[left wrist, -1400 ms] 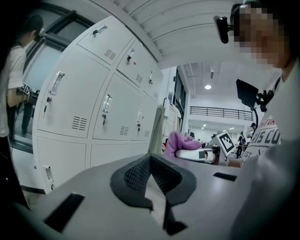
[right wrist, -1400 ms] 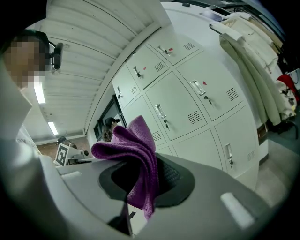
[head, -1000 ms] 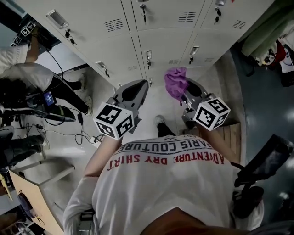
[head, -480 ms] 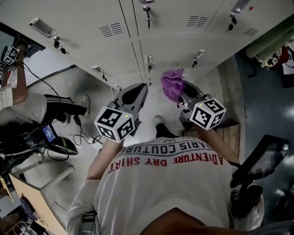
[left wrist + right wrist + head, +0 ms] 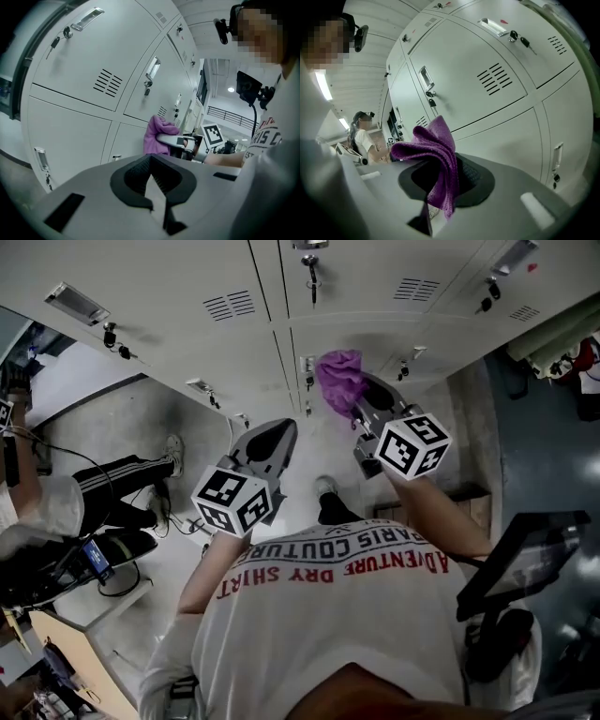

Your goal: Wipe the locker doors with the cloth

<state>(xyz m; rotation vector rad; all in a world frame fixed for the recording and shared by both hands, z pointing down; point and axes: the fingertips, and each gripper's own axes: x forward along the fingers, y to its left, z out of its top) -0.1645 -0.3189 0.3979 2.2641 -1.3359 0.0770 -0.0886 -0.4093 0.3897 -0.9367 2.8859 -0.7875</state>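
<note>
Cloth, purple and bunched, sits pinched between the right gripper's jaws near the grey metal locker doors, seemingly poised to wipe; the left gripper is closed, empty.

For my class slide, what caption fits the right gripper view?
Right gripper clamps a purple cloth, facing pale locker doors.

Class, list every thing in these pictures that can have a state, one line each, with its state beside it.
left gripper: shut, nothing between its jaws.
right gripper: shut on the cloth.
cloth: bunched, clamped in the right gripper, held up near the lockers; whether it touches them cannot be told.
locker doors: closed.
keys: hanging in the locks.
</note>
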